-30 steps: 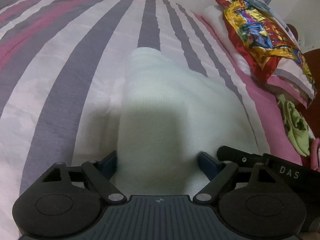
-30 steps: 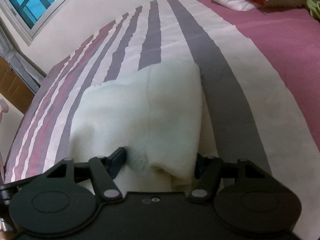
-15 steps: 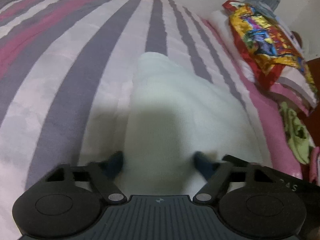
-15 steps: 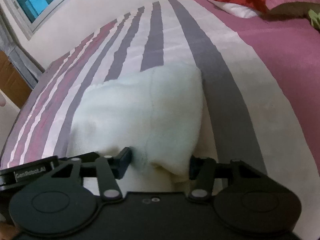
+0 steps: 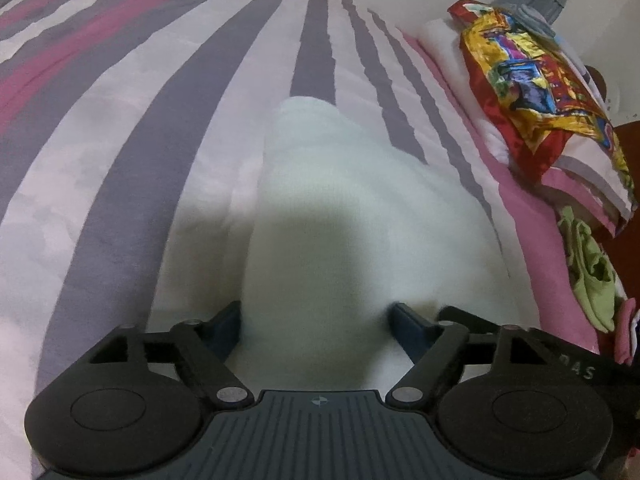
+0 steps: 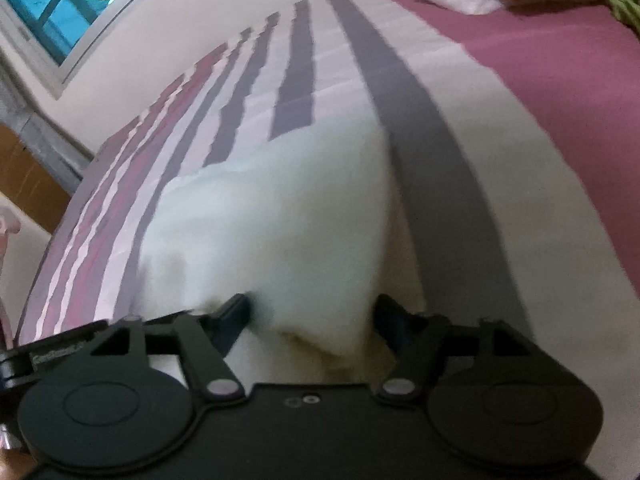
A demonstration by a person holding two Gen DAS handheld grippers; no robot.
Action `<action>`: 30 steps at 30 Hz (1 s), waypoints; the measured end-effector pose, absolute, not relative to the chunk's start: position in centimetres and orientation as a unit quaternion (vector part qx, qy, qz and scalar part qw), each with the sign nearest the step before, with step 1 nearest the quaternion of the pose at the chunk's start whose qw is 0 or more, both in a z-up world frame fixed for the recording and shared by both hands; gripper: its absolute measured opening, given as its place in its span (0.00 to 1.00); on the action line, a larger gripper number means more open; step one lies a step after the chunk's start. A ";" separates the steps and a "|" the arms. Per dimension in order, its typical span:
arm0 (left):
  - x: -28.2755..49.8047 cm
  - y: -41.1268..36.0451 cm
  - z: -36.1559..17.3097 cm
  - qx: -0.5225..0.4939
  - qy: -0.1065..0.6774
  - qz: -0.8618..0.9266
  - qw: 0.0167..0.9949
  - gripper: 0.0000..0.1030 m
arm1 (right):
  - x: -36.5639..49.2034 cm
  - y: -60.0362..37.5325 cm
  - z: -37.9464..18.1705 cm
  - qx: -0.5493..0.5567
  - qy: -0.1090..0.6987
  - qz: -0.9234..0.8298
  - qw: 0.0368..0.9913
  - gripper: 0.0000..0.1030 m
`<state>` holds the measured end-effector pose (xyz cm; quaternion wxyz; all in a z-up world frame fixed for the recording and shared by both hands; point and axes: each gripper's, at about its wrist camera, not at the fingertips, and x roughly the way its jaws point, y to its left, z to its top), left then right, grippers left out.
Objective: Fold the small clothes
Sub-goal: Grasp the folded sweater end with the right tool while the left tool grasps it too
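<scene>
White knit garment (image 5: pixel 360 216), folded into a thick soft bundle, lying near the middle of the striped bedspread (image 5: pixel 120 168), one end reaching away toward the far stripes. Near end bunched up right at both tools.

Left gripper (image 5: pixel 316 322) straddling the near edge of the cloth, jaws opening, blue pads flanking the fabric on either side; left pad against the fold, right pad just beside it, firm pinch not clear. Right gripper (image 6: pixel 312 316) likewise set astride a drooping corner of the same garment, jaws opening, fabric hanging between the fingers, faint yellowish tint along that lower hem.

Bedspread in broad grey, white and magenta stripes, fanning out toward the far edge, with a solid pink band along one side. Lying flat, a few shallow ripples only.

Seen only from the left wrist: a glossy red, yellow and blue patterned cloth (image 5: pixel 536 92) draped over a white pillow at the side of the bed, a crumpled light green garment (image 5: pixel 592 276) lower down beside the pink band, and a pink item (image 5: pixel 626 334) at the frame edge next to it. Part of the other tool, black with pale lettering, poking in at lower right.

Seen only from the right wrist: a window (image 6: pixel 52 12) with dark bars and blue-green light, pale wall below it, and a brown wooden surface (image 6: pixel 24 184) past the bed's far corner.
</scene>
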<state>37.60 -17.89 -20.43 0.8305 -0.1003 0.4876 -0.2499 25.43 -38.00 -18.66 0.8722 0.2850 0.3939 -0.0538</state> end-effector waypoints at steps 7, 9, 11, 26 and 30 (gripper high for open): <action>37.1 -18.2 -19.6 -0.091 0.478 -0.242 0.839 0.51 | 25.7 -36.7 -18.5 0.290 0.386 -0.046 0.875 0.36; 36.8 -18.1 -19.2 -0.085 0.472 -0.245 0.843 0.44 | 25.6 -36.4 -18.1 0.287 0.383 -0.044 0.877 0.34; 36.7 -18.1 -18.9 -0.085 0.467 -0.245 0.845 0.42 | 25.5 -36.3 -17.7 0.289 0.378 -0.042 0.879 0.33; 35.7 -16.8 -15.6 -0.095 0.449 -0.262 0.849 0.37 | 25.9 -33.9 -13.9 0.269 0.351 -0.012 0.897 0.32; 35.4 -15.9 -14.2 -0.096 0.441 -0.263 0.853 0.37 | 25.7 -33.3 -12.7 0.267 0.344 -0.004 0.900 0.32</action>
